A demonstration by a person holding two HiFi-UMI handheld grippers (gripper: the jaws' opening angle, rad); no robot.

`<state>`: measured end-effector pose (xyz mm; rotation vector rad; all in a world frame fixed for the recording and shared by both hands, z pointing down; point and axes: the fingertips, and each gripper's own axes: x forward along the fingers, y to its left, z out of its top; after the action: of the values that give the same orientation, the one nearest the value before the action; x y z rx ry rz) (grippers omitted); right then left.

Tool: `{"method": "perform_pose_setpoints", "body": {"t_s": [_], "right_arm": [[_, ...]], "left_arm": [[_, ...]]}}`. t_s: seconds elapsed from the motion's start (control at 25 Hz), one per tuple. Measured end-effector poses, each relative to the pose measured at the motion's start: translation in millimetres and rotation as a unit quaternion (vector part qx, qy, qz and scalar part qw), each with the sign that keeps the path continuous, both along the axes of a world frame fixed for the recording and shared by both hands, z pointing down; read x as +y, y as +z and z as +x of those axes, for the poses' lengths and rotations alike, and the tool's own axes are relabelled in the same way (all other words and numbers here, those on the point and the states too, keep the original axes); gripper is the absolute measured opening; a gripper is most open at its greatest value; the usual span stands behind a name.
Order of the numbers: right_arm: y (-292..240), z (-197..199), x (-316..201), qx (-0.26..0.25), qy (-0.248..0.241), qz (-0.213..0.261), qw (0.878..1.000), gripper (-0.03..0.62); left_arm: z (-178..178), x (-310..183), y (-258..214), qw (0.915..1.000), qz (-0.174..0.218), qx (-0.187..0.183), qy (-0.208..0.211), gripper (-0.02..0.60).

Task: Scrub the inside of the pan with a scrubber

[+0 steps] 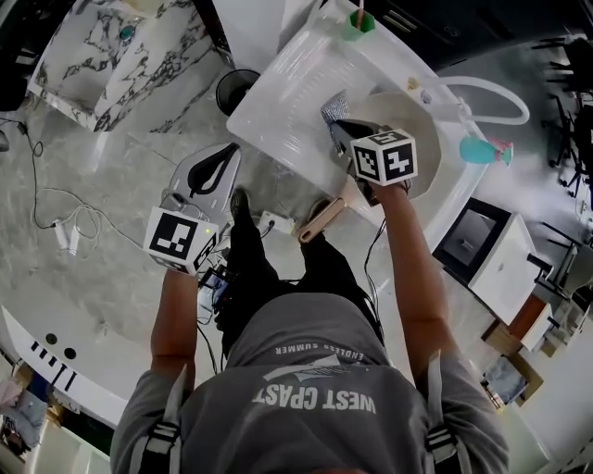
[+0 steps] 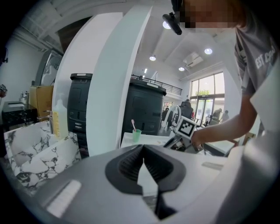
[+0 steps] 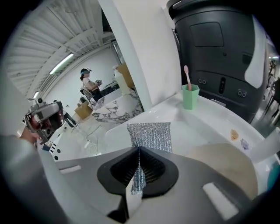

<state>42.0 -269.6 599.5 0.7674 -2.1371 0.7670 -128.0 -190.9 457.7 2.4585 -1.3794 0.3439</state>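
Observation:
A beige pan (image 1: 415, 125) with a wooden handle (image 1: 321, 220) rests on the white sink counter (image 1: 287, 102). The handle sticks out over the near edge. My right gripper (image 1: 339, 126) is over the pan's left rim, shut on a silver mesh scrubber (image 1: 334, 106). In the right gripper view the scrubber (image 3: 149, 135) hangs flat ahead of the jaws and the pan (image 3: 223, 164) lies at lower right. My left gripper (image 1: 225, 155) is held off the counter's left side above the floor. Its jaws are shut and hold nothing (image 2: 142, 148).
A green cup with a pink toothbrush (image 1: 359, 23) stands at the counter's far end. A white hose (image 1: 496, 93) and a teal object (image 1: 482, 150) are at the right. A black bin (image 1: 237, 91), cables (image 1: 74, 227) and a marble block (image 1: 111, 46) are on the floor to the left.

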Motion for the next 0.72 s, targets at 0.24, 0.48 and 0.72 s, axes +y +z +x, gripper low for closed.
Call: {"method": "perform_pose_setpoints", "body": {"t_s": [0.24,0.48,0.72], "right_arm": [[7,-43,5,0.0,-0.034,-0.014,0.999,0.012],[34,-69,11,0.035,-0.068,-0.038,0.996,0.014],[58,-81,19,0.063,-0.082,-0.06,0.993,0.021]], "left_arm": [[-20,6,1,0.9998,0.002,0.005,-0.02,0.003],[-36,15,7,0.9994,-0.004,0.008,-0.032,0.003],[-47,22,7,0.9992,-0.005,0.009,-0.039,0.003]]}}
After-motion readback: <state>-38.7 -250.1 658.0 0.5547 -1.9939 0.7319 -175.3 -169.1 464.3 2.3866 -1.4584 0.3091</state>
